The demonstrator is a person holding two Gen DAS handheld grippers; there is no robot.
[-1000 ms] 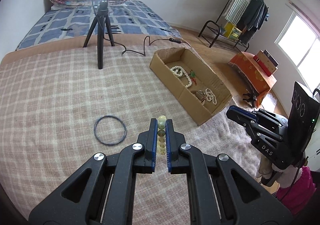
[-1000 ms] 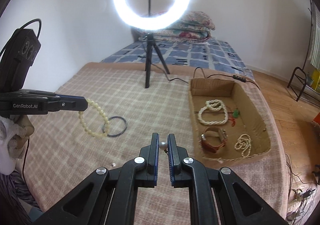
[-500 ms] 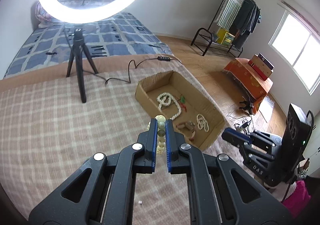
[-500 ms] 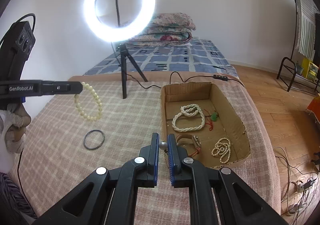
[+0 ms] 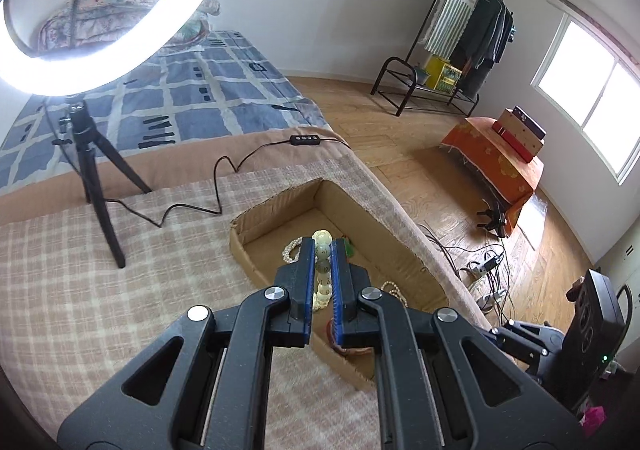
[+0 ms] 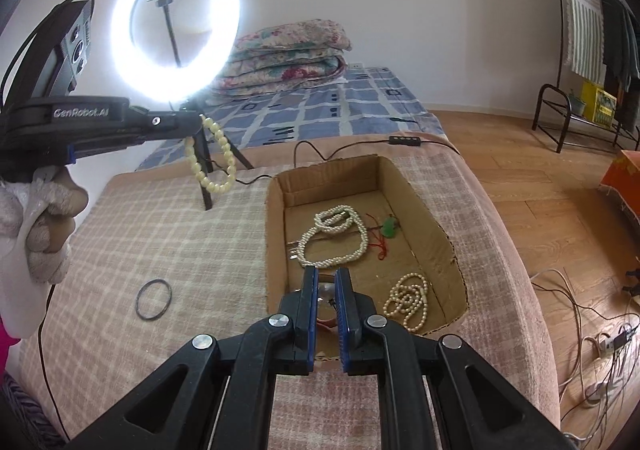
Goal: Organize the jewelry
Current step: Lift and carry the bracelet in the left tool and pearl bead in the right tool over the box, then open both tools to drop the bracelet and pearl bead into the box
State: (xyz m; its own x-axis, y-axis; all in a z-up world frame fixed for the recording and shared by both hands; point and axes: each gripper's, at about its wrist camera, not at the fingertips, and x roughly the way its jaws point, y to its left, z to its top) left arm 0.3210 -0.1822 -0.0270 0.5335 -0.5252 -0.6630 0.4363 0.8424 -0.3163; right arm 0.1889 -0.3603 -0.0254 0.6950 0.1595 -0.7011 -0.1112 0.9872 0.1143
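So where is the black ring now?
In the right wrist view, the black ring lies flat on the checked blanket, left of the cardboard box, below the left gripper with its bead bracelet.

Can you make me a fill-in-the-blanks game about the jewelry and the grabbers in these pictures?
1. The left gripper is shut on a pale bead ____.
2. The big pearl necklace lies inside the cardboard ____.
3. The thin dark ring lies on the checked blanket, ____ the box.
4. The right gripper pinches a small round ____.

Missing words: bracelet; box; outside; pearl
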